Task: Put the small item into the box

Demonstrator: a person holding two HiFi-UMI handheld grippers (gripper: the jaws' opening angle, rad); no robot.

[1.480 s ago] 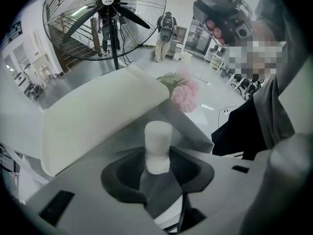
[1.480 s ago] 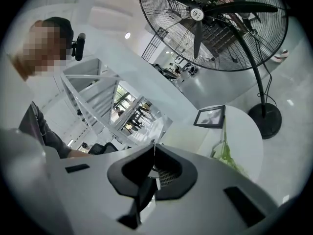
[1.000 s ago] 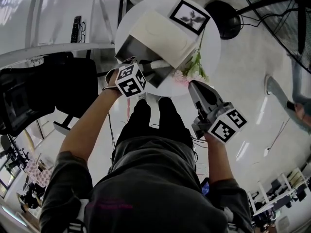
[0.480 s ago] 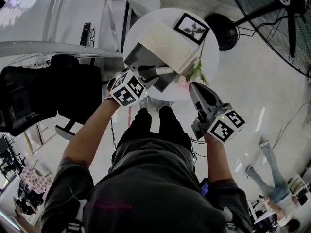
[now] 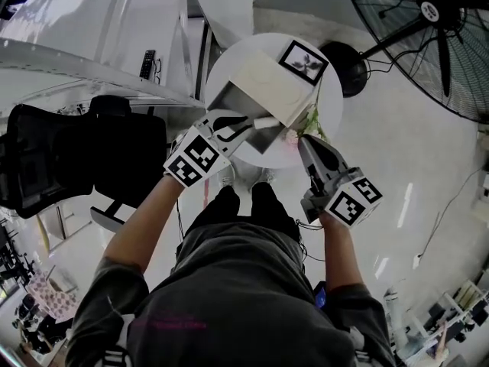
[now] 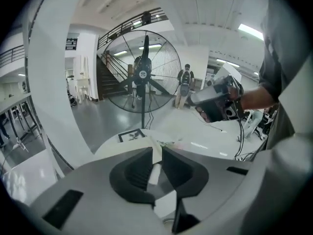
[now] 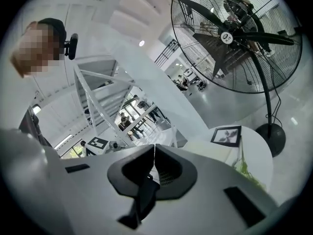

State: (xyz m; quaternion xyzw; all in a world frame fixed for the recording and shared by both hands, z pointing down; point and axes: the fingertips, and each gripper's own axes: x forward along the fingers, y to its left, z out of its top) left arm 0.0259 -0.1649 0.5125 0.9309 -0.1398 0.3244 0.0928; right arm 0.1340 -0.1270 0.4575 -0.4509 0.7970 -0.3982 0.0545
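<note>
On the round white table (image 5: 330, 98) stands a grey box (image 5: 229, 96) with its cream lid (image 5: 263, 79) up. A small white stick-like item (image 5: 265, 121) juts from my left gripper (image 5: 246, 125) over the box's near edge. In the left gripper view that gripper (image 6: 155, 153) has its jaws closing, and the white item (image 6: 154, 173) fills the narrow gap between them. My right gripper (image 5: 306, 140) hovers at the table's near right rim, beside the box. Its jaws (image 7: 154, 153) are shut and hold nothing.
A framed picture (image 5: 303, 61) stands at the table's far side, and a flower sprig (image 5: 312, 119) lies at the right of the box. A large floor fan (image 5: 428, 21) is at the far right. A black chair (image 5: 84, 159) is on the left.
The left gripper's jaws have narrowed round the white item, and the gripper sits lower and nearer the table's front rim. The right gripper has barely moved. The head view has shifted.
</note>
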